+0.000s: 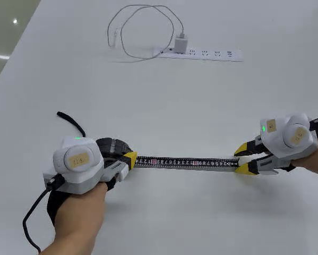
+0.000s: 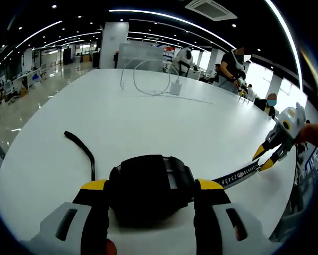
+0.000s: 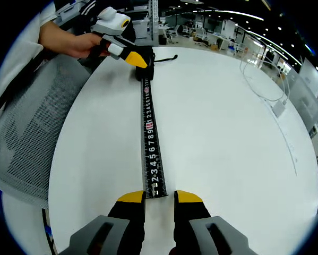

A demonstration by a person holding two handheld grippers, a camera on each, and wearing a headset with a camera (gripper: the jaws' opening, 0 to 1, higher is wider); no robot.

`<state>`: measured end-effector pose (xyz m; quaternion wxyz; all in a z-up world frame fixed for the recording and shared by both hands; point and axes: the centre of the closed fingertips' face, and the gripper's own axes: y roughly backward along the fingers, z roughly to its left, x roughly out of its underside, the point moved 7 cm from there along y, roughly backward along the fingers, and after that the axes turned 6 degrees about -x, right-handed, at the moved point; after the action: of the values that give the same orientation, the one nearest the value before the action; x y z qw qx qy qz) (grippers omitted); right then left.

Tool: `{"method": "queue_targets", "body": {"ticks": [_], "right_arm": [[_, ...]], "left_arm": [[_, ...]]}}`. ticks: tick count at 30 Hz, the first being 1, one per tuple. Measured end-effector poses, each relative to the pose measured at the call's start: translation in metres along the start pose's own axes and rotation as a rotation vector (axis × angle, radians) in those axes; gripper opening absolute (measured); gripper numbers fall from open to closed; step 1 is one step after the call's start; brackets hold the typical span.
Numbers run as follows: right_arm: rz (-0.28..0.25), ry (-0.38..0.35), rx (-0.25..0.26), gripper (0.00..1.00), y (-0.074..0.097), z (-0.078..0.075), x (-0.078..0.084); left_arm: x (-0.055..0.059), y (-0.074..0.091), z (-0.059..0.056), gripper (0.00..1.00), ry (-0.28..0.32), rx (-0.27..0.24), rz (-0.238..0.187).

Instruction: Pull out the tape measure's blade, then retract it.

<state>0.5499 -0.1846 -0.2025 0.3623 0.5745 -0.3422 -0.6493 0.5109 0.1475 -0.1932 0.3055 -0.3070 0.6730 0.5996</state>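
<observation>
The tape measure [image 1: 114, 148] is held tight in the shut jaws of the left gripper [image 1: 125, 162] on the white surface [image 1: 201, 106]. Its blade [image 1: 185, 162] is pulled out flat to the right of the tape measure. The blade's end is seen between the parted jaws of the right gripper [image 1: 242, 160]. Far behind the tape measure, a power strip [image 1: 201, 53] is laid.

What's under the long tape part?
The white table lies under the blade, which runs from the case in the left gripper and ends between the jaws of the right gripper. The strip of table right beneath it is covered.
</observation>
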Motion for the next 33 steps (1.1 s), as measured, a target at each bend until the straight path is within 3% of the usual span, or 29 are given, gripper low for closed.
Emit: {"method": "queue_targets", "body": {"ticks": [33], "right_arm": [[0.027, 0.037, 0.004, 0.11, -0.0019, 0.0052, -0.0024]], "left_arm": [[0.0001, -0.0004, 0.0001, 0.60, 0.007, 0.002, 0.012]]}}
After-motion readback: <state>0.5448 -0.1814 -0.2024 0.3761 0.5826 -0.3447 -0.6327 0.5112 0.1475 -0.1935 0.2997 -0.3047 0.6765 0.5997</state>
